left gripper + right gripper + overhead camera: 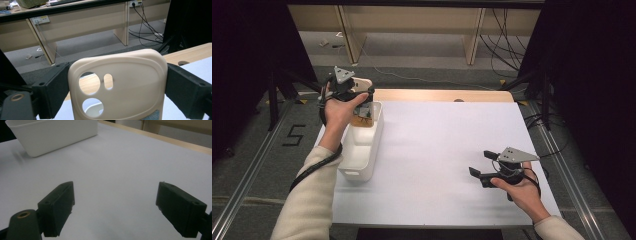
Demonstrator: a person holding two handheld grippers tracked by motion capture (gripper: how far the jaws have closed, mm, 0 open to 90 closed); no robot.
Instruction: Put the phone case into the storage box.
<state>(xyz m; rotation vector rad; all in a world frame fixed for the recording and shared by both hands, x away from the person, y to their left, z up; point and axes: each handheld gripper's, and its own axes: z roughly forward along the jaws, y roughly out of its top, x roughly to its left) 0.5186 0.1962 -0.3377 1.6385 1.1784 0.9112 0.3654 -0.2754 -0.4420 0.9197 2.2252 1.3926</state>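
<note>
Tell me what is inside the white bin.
In the high view, the white bin shows a bare white floor at its near end. At its far end something brownish lies, half covered by the left gripper holding a beige phone case.

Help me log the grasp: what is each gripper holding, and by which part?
The left gripper holds a beige phone case by its two long side edges, camera cutouts toward its upper end, above the white bin. The right gripper is open and holds nothing.

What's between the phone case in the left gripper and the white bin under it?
Nothing visible. The left gripper is shut on the beige phone case, above the far end of the white bin. Something already lies in that end; what it is, I can't tell.
</note>
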